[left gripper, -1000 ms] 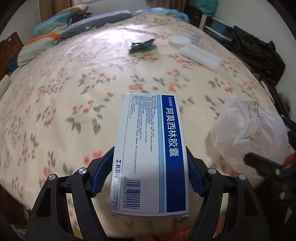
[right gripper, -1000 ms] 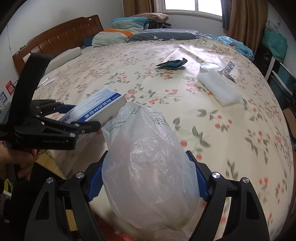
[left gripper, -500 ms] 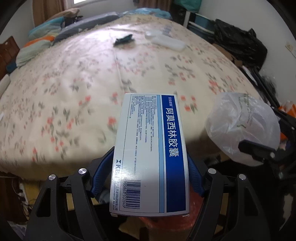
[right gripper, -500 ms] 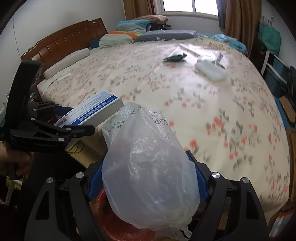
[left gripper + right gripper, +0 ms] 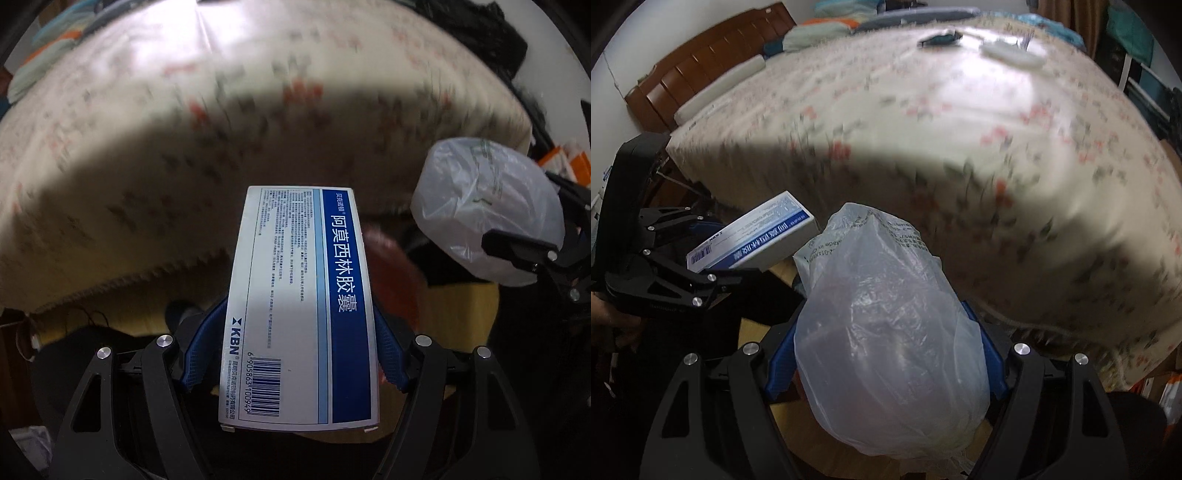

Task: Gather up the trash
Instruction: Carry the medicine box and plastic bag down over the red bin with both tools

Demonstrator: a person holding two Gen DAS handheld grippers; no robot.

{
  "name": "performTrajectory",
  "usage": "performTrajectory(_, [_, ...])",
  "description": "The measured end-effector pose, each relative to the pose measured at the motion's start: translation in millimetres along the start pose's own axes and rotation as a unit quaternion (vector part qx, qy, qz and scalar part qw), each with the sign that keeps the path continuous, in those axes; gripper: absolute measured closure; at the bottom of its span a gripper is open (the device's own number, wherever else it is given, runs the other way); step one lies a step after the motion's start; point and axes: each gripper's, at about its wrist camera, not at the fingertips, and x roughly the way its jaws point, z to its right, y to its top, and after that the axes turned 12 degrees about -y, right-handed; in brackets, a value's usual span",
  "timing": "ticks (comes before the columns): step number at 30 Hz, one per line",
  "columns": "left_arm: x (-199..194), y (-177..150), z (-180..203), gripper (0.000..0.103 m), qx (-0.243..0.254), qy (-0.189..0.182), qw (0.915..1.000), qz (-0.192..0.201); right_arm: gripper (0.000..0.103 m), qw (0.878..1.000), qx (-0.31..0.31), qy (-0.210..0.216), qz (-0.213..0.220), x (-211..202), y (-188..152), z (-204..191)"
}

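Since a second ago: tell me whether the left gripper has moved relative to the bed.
Yes. The left gripper, shut on the medicine box, has drawn back off the bed and now hangs below its edge.

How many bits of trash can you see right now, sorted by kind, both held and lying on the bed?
Medicine box: 1, in left gripper
Plastic bag: 1, in right gripper
Dark wrapper: 1, on bed
White packet: 1, on bed
Total: 4

Left gripper (image 5: 295, 354) low centre of its view, blue pads (image 5: 201, 347) clamped on box (image 5: 301, 310) flanks. Right gripper (image 5: 886, 354) low centre of its own view, pads pressed into bag (image 5: 886, 350). Left gripper also at left edge of right view; hand (image 5: 613, 325) behind it.
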Motion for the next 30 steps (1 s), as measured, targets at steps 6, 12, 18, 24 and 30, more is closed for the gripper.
performTrajectory(6, [41.5,-8.4,-0.2,0.031,0.011,0.003,0.9982,-0.058,0.025,0.999,-0.016,0.003,-0.042,31.0,-14.1,-8.0])
performTrajectory(12, [76.2,-6.5,-4.4,0.031,0.010,0.000,0.9946,-0.103,0.025,0.997,-0.022,0.003,-0.077,57.9,-22.9,-9.3])
performTrajectory(18, [108.9,-7.9,-11.3,0.031,0.003,-0.003,0.9897,-0.143,0.025,0.995,-0.021,0.004,-0.100,76.5,-29.0,-8.9])
performTrajectory(24, [124.2,-9.1,-15.6,0.031,-0.002,-0.006,0.9867,-0.163,0.025,0.993,-0.023,0.004,-0.117,92.1,-29.1,-10.5])
performTrajectory(30, [133.8,-7.9,-20.2,0.030,-0.008,-0.006,0.9839,-0.178,0.025,0.991,-0.022,0.005,-0.130,96.6,-26.5,-13.9])
